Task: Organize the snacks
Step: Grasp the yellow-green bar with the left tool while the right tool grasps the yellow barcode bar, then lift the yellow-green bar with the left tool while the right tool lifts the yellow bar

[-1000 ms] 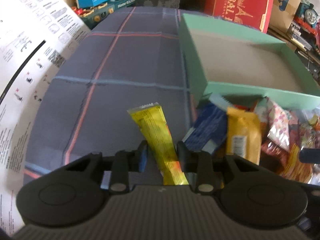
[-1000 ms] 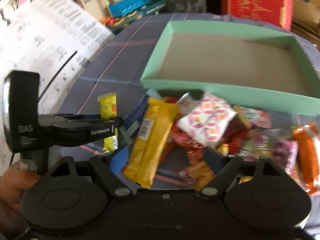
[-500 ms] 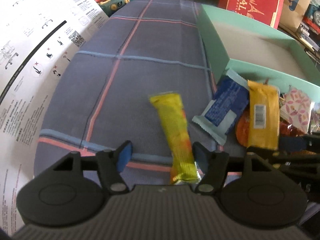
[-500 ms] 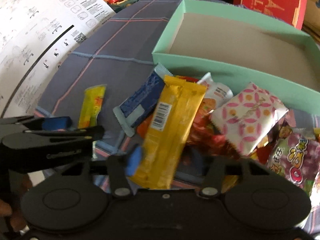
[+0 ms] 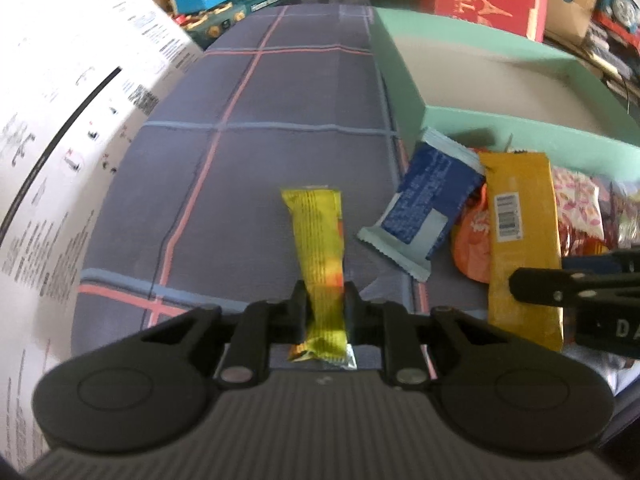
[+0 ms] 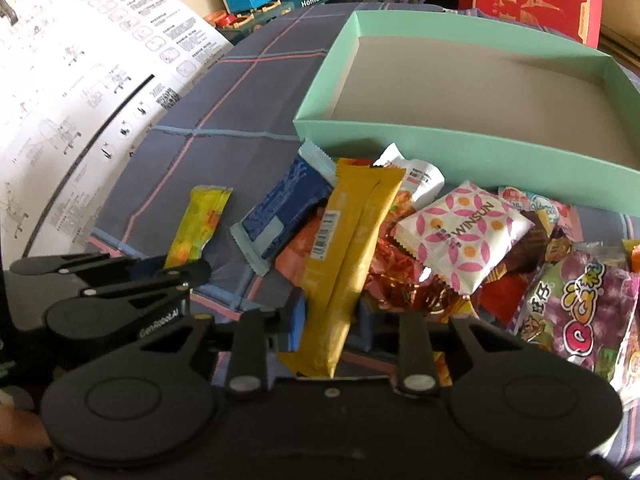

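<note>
Left wrist view: printed instruction sheet occupies the far left, lying over the edge of the plaid tablecloth. At centre, the left gripper is closed on the near end of the yellow snack bar, one finger pressed against each long side; the bar's far end points away along the cloth. To its right lies the blue wrapper, apart from the bar, then the long orange-yellow packet, with the right gripper's finger crossing its lower part. Behind these sits the mint green box, its interior holding no snacks.

Right wrist view: the left gripper shows at lower left, with the yellow snack bar projecting from it. The blue wrapper lies just beside. At centre, the right gripper has its fingers closed against the sides of the orange-yellow packet, whose far end rests on the snack pile. Further right are the pink-patterned WINSUN pouch and the purple grape candy bag. The mint green box stands behind the pile, touching its far edge.
</note>
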Motion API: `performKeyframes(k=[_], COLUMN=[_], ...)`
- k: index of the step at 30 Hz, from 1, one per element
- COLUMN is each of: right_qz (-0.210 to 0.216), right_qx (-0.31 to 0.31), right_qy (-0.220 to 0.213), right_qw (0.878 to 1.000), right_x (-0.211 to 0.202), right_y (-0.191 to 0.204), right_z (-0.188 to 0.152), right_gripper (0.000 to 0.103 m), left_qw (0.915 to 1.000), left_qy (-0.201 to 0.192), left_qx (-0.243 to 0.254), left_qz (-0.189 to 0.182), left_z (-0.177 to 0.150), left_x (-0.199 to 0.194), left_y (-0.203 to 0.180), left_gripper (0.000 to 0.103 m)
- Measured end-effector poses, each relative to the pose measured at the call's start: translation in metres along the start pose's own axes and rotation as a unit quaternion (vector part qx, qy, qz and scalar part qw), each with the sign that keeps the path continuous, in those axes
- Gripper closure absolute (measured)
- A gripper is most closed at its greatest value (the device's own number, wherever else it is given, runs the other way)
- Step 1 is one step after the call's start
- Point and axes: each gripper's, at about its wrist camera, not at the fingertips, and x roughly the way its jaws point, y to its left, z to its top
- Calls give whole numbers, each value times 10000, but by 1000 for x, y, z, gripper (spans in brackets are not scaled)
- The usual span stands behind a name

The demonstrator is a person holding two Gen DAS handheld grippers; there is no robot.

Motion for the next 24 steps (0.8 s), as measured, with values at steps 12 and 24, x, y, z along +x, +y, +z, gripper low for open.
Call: performKeyframes(k=[12, 24], right_qz=[-159, -332], right_qx=[-49, -683], right_qy=[-188, -330], right_qw=[9997, 9966], right_x=[-14, -2], right_y=[-11, 21], right_z=[-5, -3], right_gripper=[66, 40], left_qw=[9999, 9996], left_qy=[9, 68], left_qx=[89, -188], left_qz=[-125, -216], left_z=[-1, -7], left_x=[-6, 0], left_y=[-2, 17], left_gripper=[86, 84])
